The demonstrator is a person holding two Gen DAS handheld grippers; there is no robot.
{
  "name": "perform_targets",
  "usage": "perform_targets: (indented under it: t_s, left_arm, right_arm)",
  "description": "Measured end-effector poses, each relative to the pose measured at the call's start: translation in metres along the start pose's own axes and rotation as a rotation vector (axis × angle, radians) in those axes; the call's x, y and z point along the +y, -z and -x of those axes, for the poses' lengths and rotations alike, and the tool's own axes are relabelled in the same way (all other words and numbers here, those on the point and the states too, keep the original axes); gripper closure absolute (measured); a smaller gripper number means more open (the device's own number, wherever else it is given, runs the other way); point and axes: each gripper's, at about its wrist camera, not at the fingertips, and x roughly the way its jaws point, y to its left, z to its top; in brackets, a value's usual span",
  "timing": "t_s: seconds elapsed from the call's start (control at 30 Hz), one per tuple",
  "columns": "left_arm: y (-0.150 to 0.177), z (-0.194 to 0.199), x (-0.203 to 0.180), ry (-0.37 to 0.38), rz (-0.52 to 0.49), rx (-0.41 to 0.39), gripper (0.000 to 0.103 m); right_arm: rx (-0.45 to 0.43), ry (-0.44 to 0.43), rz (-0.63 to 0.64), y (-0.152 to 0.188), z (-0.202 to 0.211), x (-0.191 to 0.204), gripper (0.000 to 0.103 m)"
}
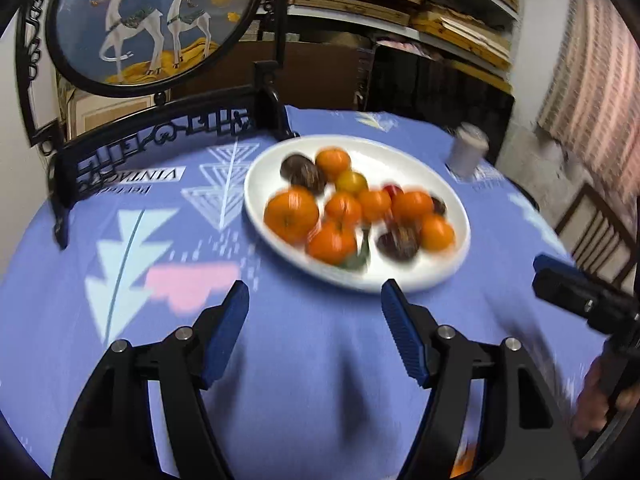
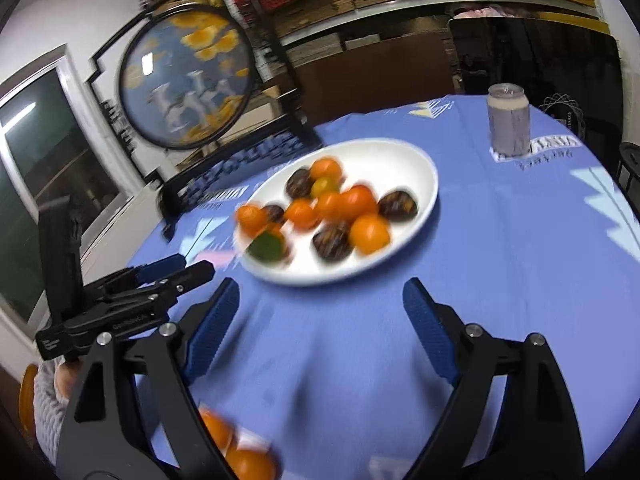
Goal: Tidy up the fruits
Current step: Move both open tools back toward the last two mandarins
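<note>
A white oval plate (image 1: 400, 278) (image 2: 404, 160) sits on the blue tablecloth and holds several oranges (image 1: 291, 213) (image 2: 369, 233), dark brown fruits (image 1: 398, 243) (image 2: 332, 243), a small yellow fruit (image 1: 351, 182) and a green leaf (image 2: 265, 246). My left gripper (image 1: 314, 300) is open and empty, just short of the plate's near rim; it also shows in the right wrist view (image 2: 176, 266). My right gripper (image 2: 320, 292) is open and empty before the plate; its body shows at the left wrist view's right edge (image 1: 576, 292). Two oranges (image 2: 240, 450) lie near the table's front edge.
A black-framed round deer screen (image 1: 152, 20) (image 2: 188, 80) stands at the table's back left. A grey candle jar (image 1: 466, 150) (image 2: 509, 119) stands at the back right. Shelves of stacked boards fill the wall behind. A wooden chair (image 1: 600, 236) stands on the right.
</note>
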Motion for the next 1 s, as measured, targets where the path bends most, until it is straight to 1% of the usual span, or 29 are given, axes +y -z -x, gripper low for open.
perform_targets:
  t_s: [0.07, 0.13, 0.23, 0.33, 0.37, 0.43, 0.57, 0.7, 0.73, 0.77, 0.8, 0.83, 0.87, 0.9, 0.93, 1.0]
  left_arm:
    - [0.019, 0.017, -0.005, 0.004, -0.031, -0.006, 0.034]
    - [0.041, 0.036, -0.013, 0.012, -0.069, -0.032, 0.034]
    - [0.068, 0.058, -0.027, 0.046, -0.135, -0.060, 0.034]
    - [0.086, 0.069, -0.033, 0.021, -0.171, -0.076, 0.034]
    - [0.087, 0.070, -0.033, 0.020, -0.169, -0.074, 0.034]
    - [0.088, 0.071, -0.024, 0.025, -0.128, -0.066, 0.034]
    - [0.085, 0.070, -0.009, 0.038, -0.049, -0.054, 0.034]
    - [0.087, 0.065, -0.010, 0.044, -0.046, -0.029, 0.034]
    - [0.088, 0.064, -0.012, 0.044, -0.056, -0.027, 0.034]
    - [0.088, 0.064, -0.013, 0.044, -0.064, -0.026, 0.034]
    - [0.089, 0.064, -0.015, 0.044, -0.074, -0.026, 0.034]
    - [0.089, 0.064, -0.017, 0.043, -0.081, -0.025, 0.034]
    - [0.089, 0.064, -0.018, 0.041, -0.085, -0.024, 0.034]
    - [0.089, 0.064, -0.019, 0.040, -0.087, -0.024, 0.034]
    - [0.089, 0.064, -0.018, 0.041, -0.086, -0.025, 0.034]
    - [0.089, 0.065, -0.018, 0.045, -0.085, -0.028, 0.034]
  right_arm:
    - [0.005, -0.015, 0.013, 0.017, 0.012, 0.007, 0.017]
    - [0.009, -0.027, 0.038, 0.039, 0.027, 0.016, 0.016]
    - [0.021, -0.053, 0.093, 0.068, 0.044, 0.028, 0.014]
    - [0.066, -0.062, 0.157, 0.089, 0.046, 0.040, 0.014]
    - [0.082, -0.055, 0.182, 0.095, 0.044, 0.045, 0.014]
    - [0.103, -0.051, 0.225, 0.099, 0.040, 0.054, 0.014]
    - [0.126, -0.048, 0.237, 0.101, 0.034, 0.057, 0.014]
    - [0.161, -0.043, 0.236, 0.102, 0.027, 0.058, 0.016]
    - [0.173, -0.043, 0.243, 0.102, 0.023, 0.060, 0.017]
    - [0.182, -0.040, 0.251, 0.103, 0.021, 0.062, 0.021]
    - [0.188, -0.037, 0.255, 0.103, 0.019, 0.063, 0.027]
    - [0.196, -0.029, 0.257, 0.103, 0.016, 0.065, 0.030]
    - [0.201, -0.025, 0.255, 0.103, 0.014, 0.064, 0.037]
    - [0.206, -0.018, 0.250, 0.103, 0.011, 0.064, 0.040]
    - [0.213, -0.010, 0.240, 0.102, 0.008, 0.062, 0.041]
    - [0.222, -0.002, 0.224, 0.102, 0.005, 0.060, 0.047]
